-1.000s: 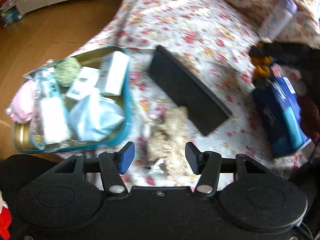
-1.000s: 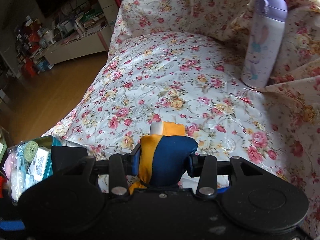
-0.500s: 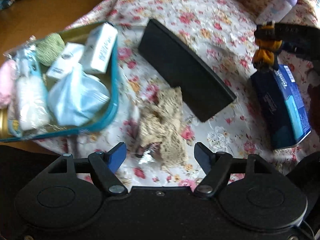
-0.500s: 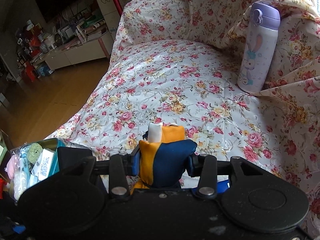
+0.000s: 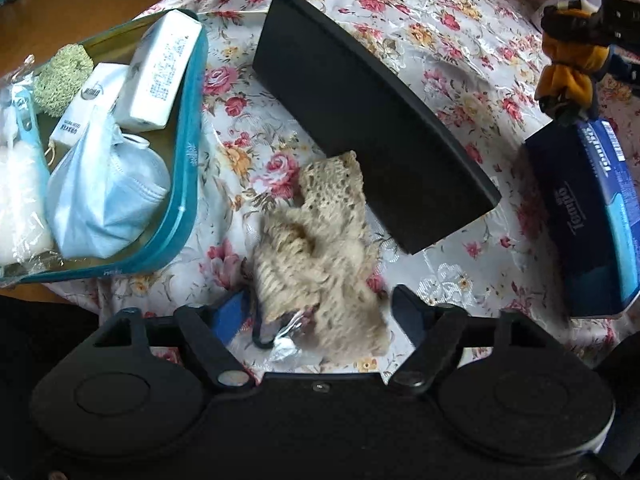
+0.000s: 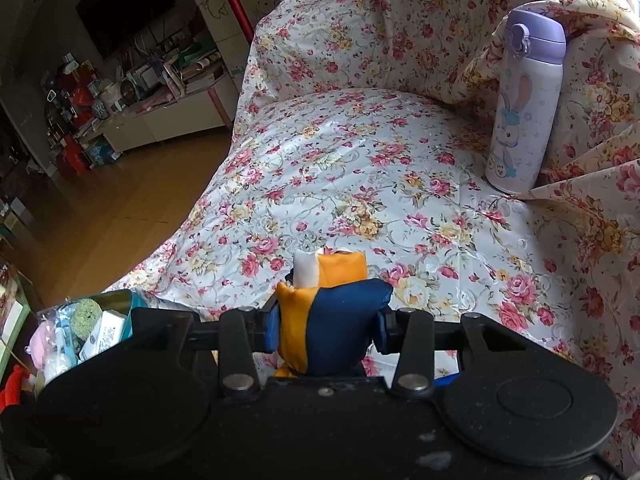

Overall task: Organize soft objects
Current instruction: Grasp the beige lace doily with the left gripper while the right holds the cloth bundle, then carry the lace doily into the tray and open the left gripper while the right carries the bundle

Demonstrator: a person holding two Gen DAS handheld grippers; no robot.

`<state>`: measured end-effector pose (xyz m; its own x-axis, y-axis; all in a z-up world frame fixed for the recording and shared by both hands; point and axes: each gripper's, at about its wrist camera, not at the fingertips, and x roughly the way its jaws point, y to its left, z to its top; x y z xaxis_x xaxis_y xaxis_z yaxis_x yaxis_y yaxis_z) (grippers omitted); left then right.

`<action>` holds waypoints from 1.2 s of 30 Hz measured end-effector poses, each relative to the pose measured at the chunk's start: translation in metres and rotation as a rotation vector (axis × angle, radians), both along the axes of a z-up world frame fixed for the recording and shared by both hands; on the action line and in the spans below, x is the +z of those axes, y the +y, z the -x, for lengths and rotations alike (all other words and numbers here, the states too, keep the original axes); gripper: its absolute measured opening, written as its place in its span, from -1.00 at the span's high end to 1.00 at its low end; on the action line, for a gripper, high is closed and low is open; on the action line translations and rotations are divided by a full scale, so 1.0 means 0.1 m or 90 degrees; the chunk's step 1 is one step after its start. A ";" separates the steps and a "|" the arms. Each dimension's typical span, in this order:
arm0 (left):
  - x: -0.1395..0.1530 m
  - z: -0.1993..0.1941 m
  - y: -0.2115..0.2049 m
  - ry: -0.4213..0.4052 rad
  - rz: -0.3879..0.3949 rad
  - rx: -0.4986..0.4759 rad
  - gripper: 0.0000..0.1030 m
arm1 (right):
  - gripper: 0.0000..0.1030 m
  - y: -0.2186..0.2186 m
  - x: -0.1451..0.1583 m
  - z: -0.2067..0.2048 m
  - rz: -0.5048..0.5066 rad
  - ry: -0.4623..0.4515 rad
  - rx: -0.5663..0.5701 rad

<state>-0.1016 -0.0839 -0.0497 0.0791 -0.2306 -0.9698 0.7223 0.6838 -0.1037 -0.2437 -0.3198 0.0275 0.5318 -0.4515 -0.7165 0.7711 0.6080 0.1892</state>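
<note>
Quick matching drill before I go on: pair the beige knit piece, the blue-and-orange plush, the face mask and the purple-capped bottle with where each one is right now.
Things:
1. beige knit piece
2. blue-and-orange plush
3. face mask
4. purple-capped bottle

Places:
A. inside the teal tin
B. standing against the floral back cushion
C. clamped in the right gripper
D. lying on the floral cover between the open fingers of the left gripper

Pairs: 1-D, 2-C, 3-A, 4-B

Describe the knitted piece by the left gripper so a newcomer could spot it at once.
On the floral cover, find the long black case, right of the teal tray. The knit lies at its near end: beige, open-weave, crumpled, the only woolly thing there.
</note>
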 end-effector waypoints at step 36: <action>0.82 -0.55 0.81 -0.130 0.047 0.057 -0.02 | 0.21 -0.01 0.16 0.47 -0.023 -0.091 -0.116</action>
